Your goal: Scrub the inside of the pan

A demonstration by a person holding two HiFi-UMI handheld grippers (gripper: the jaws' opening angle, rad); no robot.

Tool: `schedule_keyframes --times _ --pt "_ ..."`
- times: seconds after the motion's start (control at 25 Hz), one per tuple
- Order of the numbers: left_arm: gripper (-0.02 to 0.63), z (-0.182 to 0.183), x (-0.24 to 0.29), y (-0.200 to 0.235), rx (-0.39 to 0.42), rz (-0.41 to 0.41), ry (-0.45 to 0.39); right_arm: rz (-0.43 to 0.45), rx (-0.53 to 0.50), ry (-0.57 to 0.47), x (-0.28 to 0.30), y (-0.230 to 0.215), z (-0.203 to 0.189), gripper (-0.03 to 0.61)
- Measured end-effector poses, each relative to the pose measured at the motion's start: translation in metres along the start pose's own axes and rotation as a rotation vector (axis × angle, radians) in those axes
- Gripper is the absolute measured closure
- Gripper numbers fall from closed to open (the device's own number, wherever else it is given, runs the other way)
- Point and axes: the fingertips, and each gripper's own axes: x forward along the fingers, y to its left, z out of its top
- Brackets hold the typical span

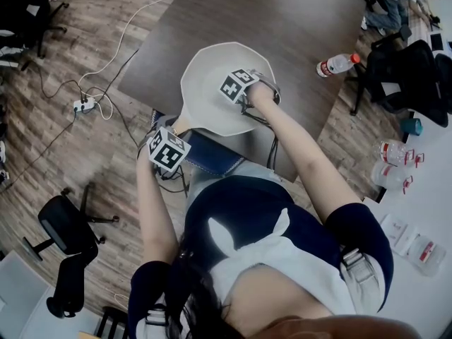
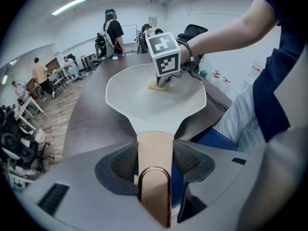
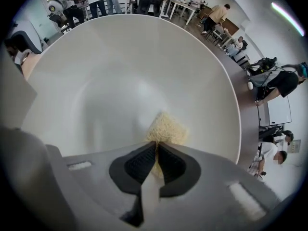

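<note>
A white pan point(image 1: 212, 90) rests on the dark table; its pale wooden handle point(image 2: 155, 162) with a copper hanging loop runs toward me. My left gripper point(image 2: 155, 160) is shut on that handle, both pads pressing its sides. Down inside the pan, my right gripper point(image 3: 156, 153) is shut on a yellow scrubbing sponge point(image 3: 167, 129), which is pressed against the pan's white floor point(image 3: 120, 81). In the left gripper view the right gripper point(image 2: 163, 78) stands over the sponge point(image 2: 155, 84) near the pan's far side. From the head view the right gripper point(image 1: 244, 97) points steeply down.
A plastic bottle with a red cap point(image 1: 337, 64) lies on the table point(image 1: 282, 20) to the right. A blue cloth point(image 1: 208, 155) hangs at the table's near edge. Cables and a power strip point(image 1: 83, 104) lie on the floor at left, beside an office chair point(image 1: 67, 228).
</note>
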Motion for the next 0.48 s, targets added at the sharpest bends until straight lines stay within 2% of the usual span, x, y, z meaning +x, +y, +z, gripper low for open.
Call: schedule_keyframes --times 0.24,0.48 --pt "0.388 -0.001 0.000 0.001 -0.004 -0.007 -0.001 -0.030 0.004 -0.018 0.002 -0.008 0.012 0.563" --pt "0.388 -0.001 0.000 0.001 -0.005 -0.010 -0.002 0.032 0.105 -0.098 0.001 -0.015 0.027 0.563"
